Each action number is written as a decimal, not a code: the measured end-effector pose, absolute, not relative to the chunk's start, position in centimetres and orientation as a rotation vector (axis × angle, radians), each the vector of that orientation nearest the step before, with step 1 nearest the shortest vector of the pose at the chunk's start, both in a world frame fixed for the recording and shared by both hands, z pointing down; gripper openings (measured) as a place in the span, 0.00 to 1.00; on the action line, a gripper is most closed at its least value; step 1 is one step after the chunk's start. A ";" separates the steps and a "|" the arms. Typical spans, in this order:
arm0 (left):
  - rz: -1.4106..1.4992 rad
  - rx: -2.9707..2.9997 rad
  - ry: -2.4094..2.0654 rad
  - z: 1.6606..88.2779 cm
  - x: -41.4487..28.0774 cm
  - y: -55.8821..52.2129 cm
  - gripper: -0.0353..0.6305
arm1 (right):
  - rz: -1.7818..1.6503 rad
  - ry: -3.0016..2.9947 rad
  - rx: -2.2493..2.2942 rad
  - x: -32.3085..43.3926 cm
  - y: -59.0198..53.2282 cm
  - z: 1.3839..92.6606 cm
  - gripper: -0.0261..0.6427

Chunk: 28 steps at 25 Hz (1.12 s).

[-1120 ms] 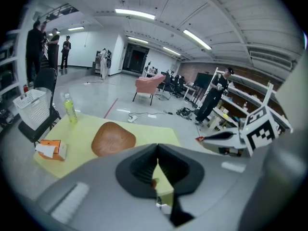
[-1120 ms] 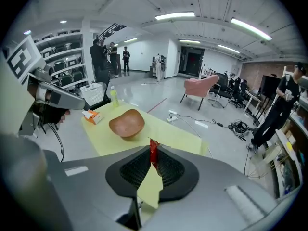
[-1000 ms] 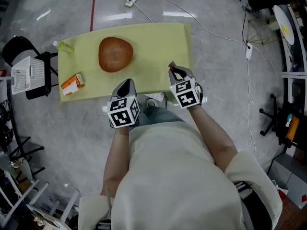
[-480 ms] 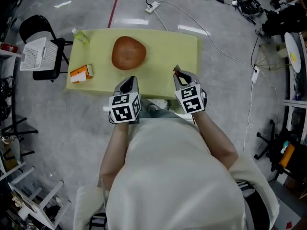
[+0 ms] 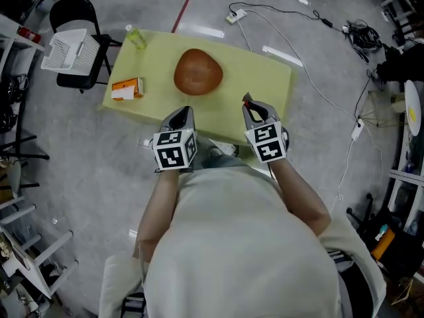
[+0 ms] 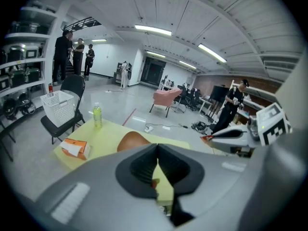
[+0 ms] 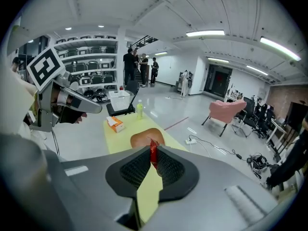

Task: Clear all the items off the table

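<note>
Left gripper [image 5: 180,113] and right gripper [image 5: 248,101]: smooth grey moulded shells, each carrying a white cube [image 5: 173,150] with black square markers behind the jaws. Pads [image 7: 132,171] black, finely ribbed. Operator wears a cream shirt [image 5: 232,244] with short loose sleeves [image 5: 348,244]

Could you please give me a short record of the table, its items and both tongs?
table: yellow, holds three items
centre: brown domed object
left end in head view: orange box lying flat; green bottle upright at far corner
left tongs: shut
right tongs: shut on thin red item
beside table: white basket on black chair
</note>
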<state>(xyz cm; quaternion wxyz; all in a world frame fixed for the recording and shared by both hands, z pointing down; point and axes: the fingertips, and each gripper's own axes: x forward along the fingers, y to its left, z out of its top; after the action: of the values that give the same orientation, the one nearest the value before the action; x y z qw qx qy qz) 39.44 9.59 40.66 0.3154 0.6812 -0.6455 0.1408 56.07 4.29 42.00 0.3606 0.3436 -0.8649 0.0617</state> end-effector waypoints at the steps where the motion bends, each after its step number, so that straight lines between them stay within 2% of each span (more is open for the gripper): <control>1: 0.367 1.786 -1.709 40.7 38.6 9.8 0.07 | 0.154 -2.235 0.876 55.2 4.3 41.9 0.09; 28: 0.250 1.588 -1.918 38.3 10.9 14.2 0.07 | 0.038 -2.345 0.632 26.3 5.3 39.5 0.09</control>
<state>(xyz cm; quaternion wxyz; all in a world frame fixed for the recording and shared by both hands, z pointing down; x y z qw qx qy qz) 10.88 14.23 38.32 0.3141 0.6022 -0.7278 0.0948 26.26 5.27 39.47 0.3490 0.2438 -0.9047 0.0147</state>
